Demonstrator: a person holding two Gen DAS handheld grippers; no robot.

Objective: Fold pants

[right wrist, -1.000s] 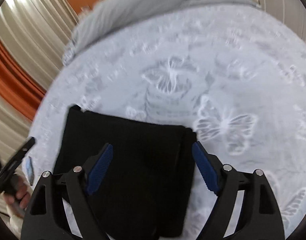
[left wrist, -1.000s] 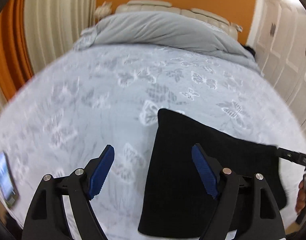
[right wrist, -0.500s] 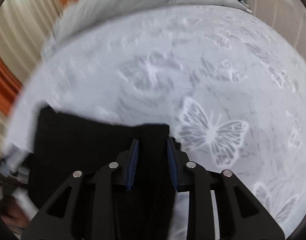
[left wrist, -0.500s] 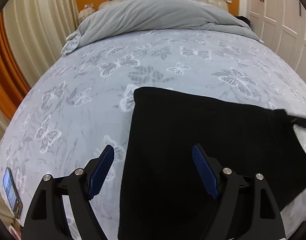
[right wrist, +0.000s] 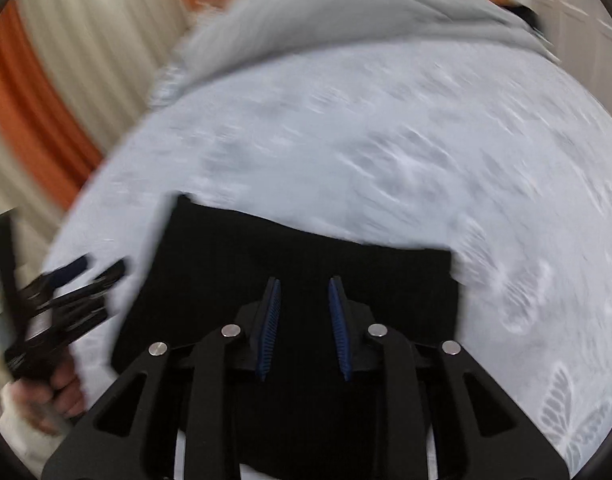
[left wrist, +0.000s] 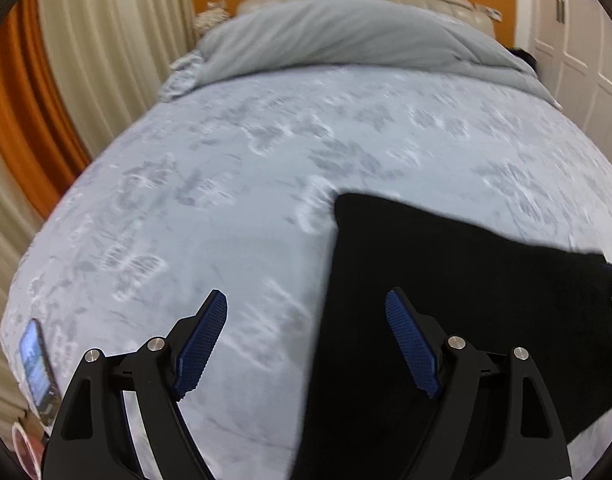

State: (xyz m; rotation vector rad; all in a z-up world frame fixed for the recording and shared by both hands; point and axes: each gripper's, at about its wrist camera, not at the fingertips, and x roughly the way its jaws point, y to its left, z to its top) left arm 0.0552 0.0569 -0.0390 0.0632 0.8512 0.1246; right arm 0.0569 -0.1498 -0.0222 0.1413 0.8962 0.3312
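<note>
The black pants (left wrist: 458,304) lie folded into a rectangle on the bed near its front edge; they also show in the right wrist view (right wrist: 306,252). My left gripper (left wrist: 306,344) is open and empty, held over the left edge of the pants. My right gripper (right wrist: 303,320) hovers over the middle of the pants, its jaws nearly together with a narrow gap and nothing visibly between them. The left gripper and the hand holding it appear at the left of the right wrist view (right wrist: 61,304).
The bed has a light blue butterfly-print cover (left wrist: 265,184). A grey duvet (left wrist: 346,36) is bunched at the headboard. A phone (left wrist: 35,368) lies at the bed's front left corner. Curtains (left wrist: 85,60) hang left; white wardrobe doors (left wrist: 586,40) stand right.
My right gripper closed from wide open to nearly shut over the pants and shifted left over their middle. My left gripper swung left, then right, then left again, staying open.
</note>
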